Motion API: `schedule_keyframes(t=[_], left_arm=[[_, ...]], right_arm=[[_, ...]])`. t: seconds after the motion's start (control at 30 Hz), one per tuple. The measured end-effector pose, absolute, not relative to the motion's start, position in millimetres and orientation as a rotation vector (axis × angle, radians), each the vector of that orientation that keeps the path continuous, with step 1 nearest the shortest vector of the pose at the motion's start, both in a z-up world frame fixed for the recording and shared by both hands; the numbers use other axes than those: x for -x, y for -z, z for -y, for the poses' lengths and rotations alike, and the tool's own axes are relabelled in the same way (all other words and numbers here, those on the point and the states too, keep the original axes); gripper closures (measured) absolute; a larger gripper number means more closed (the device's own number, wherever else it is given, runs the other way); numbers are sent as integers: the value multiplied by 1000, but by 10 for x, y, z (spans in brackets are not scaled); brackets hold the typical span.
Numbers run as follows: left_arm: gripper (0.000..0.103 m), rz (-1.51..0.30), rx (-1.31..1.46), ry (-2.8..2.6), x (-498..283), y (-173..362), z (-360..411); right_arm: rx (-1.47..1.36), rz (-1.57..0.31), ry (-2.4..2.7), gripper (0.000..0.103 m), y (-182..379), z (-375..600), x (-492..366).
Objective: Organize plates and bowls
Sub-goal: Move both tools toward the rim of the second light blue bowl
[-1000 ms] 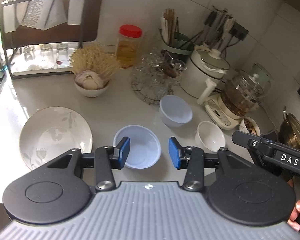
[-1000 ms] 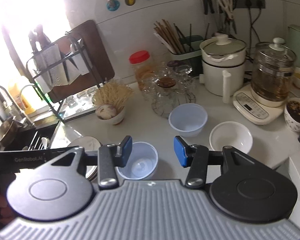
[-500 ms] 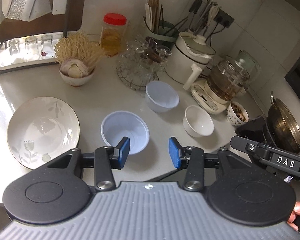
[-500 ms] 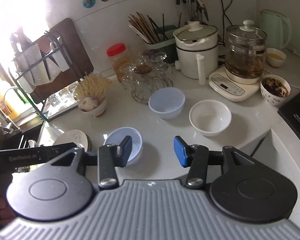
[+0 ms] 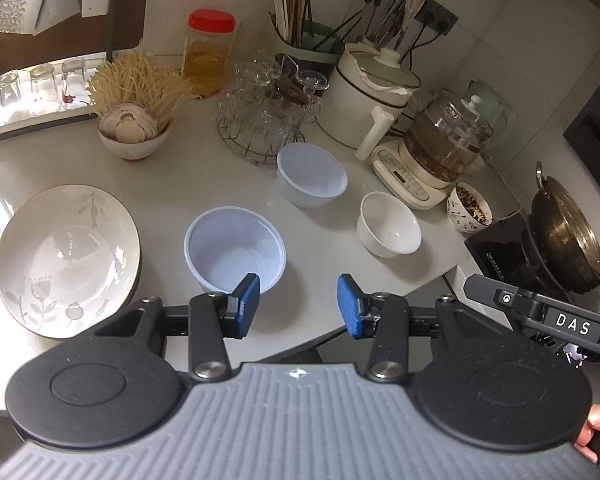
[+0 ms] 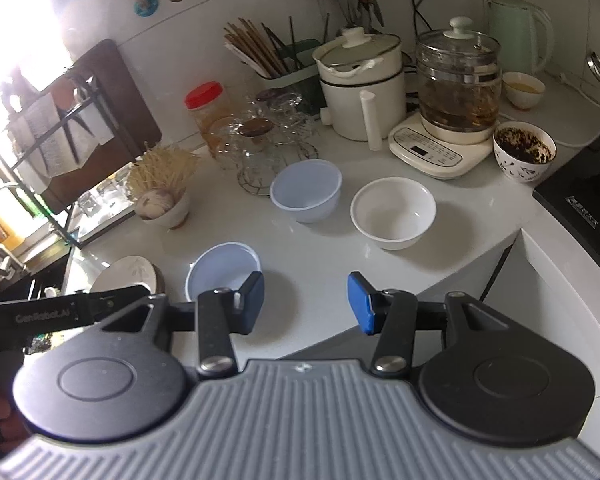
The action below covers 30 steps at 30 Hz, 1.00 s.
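Observation:
A floral plate (image 5: 66,256) lies at the counter's left, seen small as the plate (image 6: 126,276) in the right wrist view. A pale blue plastic bowl (image 5: 234,248) sits near the front edge; a second blue bowl (image 5: 312,174) and a white ceramic bowl (image 5: 388,224) stand farther right. The same near blue bowl (image 6: 222,270), far blue bowl (image 6: 306,190) and white bowl (image 6: 392,212) show from the right. My left gripper (image 5: 299,306) hovers open just right of the near bowl, empty. My right gripper (image 6: 306,302) hangs open over the counter edge, empty.
Along the back stand a bowl of garlic and noodles (image 5: 134,136), a red-lidded jar (image 5: 209,52), a wire rack of glasses (image 5: 266,120), a white pot (image 5: 370,96), a glass kettle (image 5: 440,148) and a patterned cup (image 5: 468,208). A wok (image 5: 560,236) sits at right.
Both views have drifted back and to the right: the counter's front edge and the stove side now show, and the near blue bowl sits farther left of each gripper. Jaws unchanged.

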<state>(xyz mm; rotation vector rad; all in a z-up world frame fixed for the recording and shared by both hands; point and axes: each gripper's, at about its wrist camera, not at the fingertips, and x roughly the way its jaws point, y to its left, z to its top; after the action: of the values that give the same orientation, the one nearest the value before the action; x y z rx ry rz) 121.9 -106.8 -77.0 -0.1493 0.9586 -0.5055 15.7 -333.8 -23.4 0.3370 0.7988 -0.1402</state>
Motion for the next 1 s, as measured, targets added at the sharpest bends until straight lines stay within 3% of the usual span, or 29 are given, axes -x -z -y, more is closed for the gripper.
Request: schedule_keyframes(t=[0.57,1.0], left_arm=[[51,-992,164,459,-2214,983,1950],[51,-1098,174,364,-3029,1504,2406]], right_arm=[[-346,-809,97,53,396,4193,-1163],[-330,-920,-9,53,848,4535,-2155]])
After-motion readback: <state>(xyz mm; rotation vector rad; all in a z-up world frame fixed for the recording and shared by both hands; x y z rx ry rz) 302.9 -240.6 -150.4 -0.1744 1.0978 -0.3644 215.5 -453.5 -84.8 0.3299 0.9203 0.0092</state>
